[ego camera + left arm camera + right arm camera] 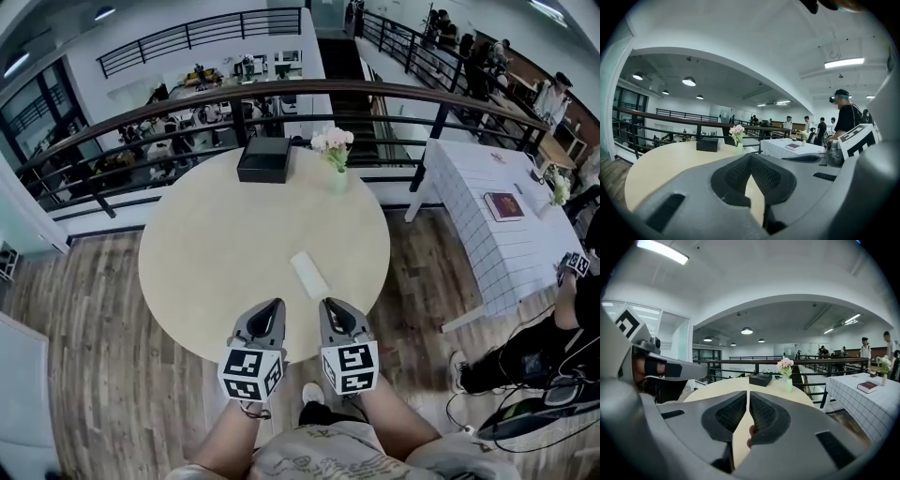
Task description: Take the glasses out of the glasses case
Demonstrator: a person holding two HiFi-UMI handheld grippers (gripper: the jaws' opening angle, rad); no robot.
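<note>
Head view: both tongs sit at lower centre of the frame, over the near edge of the round table (206, 262), pointing up-frame. The left gripper (277, 304) is closed tip to tip with nothing in it. In the left gripper view its jaws (751, 160) meet at the front, and only bare tabletop shows through the gap behind them. The right gripper (325, 303) is likewise closed and empty. In the right gripper view the pads (748, 397) press together at the tips. A small reddish patch shows in the gap lower down; I cannot tell what it is. The glasses case (309, 275), pale and oblong, lies flat on the table just above the tongs in the head view, slanting from upper left to lower right. It sits between the two tips, and its lower end is just beside the right tip; I cannot tell whether they touch. The left tip stands a little apart to the case's lower left. Neither gripper view shows the case. At the table's far edge, upper centre of the frame, stand a black box (264, 159) and, to its right, a vase of flowers (336, 155), both well apart from the case.
</note>
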